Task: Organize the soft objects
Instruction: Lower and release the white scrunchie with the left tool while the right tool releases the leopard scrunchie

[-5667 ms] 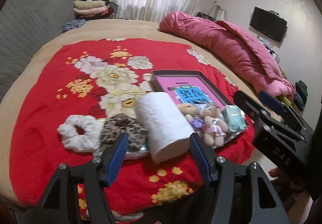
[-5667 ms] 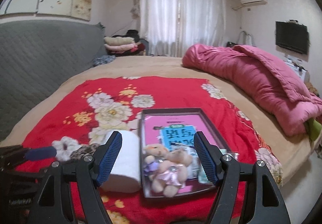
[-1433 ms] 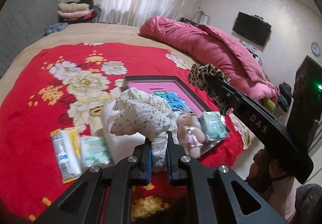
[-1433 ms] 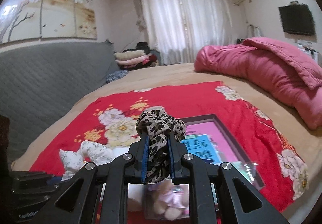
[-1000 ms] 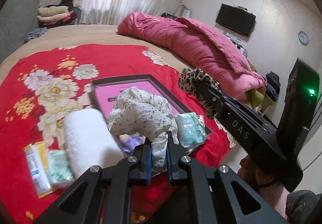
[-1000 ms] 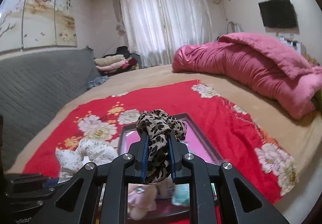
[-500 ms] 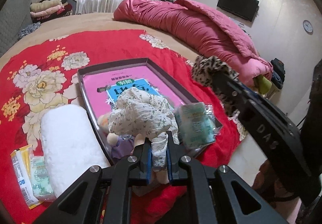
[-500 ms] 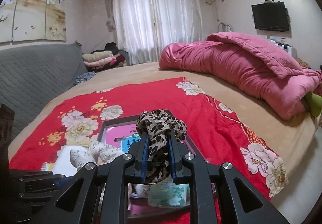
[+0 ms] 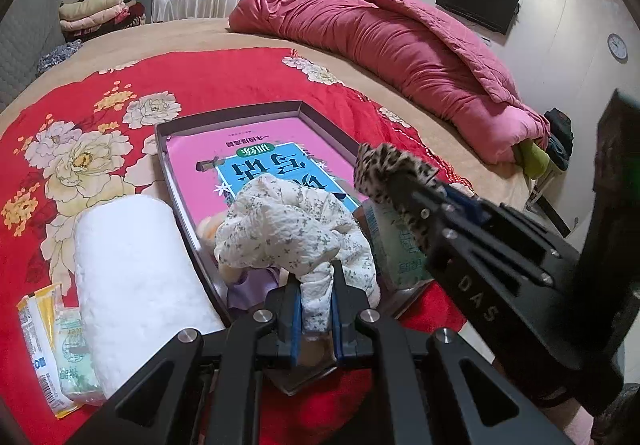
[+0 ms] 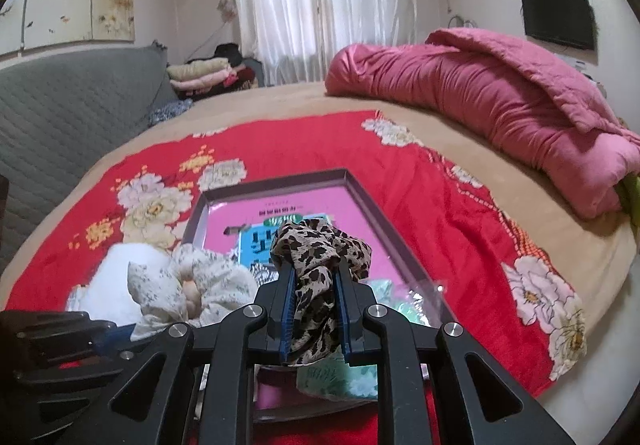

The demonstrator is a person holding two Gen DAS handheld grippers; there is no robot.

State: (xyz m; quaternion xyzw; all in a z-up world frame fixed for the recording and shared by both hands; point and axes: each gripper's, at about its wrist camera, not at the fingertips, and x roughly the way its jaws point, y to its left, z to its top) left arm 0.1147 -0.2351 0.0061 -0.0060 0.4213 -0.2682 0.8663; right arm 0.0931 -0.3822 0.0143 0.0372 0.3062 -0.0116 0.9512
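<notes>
While both tools hang over the near end of the tray [image 9: 240, 114], the left hand-held gripper [image 9: 316, 309] is clamped on a white flowered scrunchie [image 9: 288, 229] and the right hand-held gripper [image 10: 315, 311] is clamped on a leopard-print scrunchie [image 10: 320, 245]; neither scrunchie touches the tray. A pink and blue book [image 9: 256, 157] lies flat in the tray, and its near end is crowded: a plush toy [image 9: 236, 273] sits largely hidden under the white scrunchie, and a green tissue packet [image 9: 400, 245] lies just beside it, right under the leopard one. In the left wrist view the right tool reaches in from the right, so the two scrunchies hang close together. Just left of the tray lies a rolled white towel [image 9: 132, 265], and beyond that a yellow packet [image 9: 40, 341] and a second green packet [image 9: 74, 357]. Everything rests on a red flowered blanket [image 10: 420, 185] on the bed, with a heaped pink quilt [image 10: 500, 105] well apart at the far right.
</notes>
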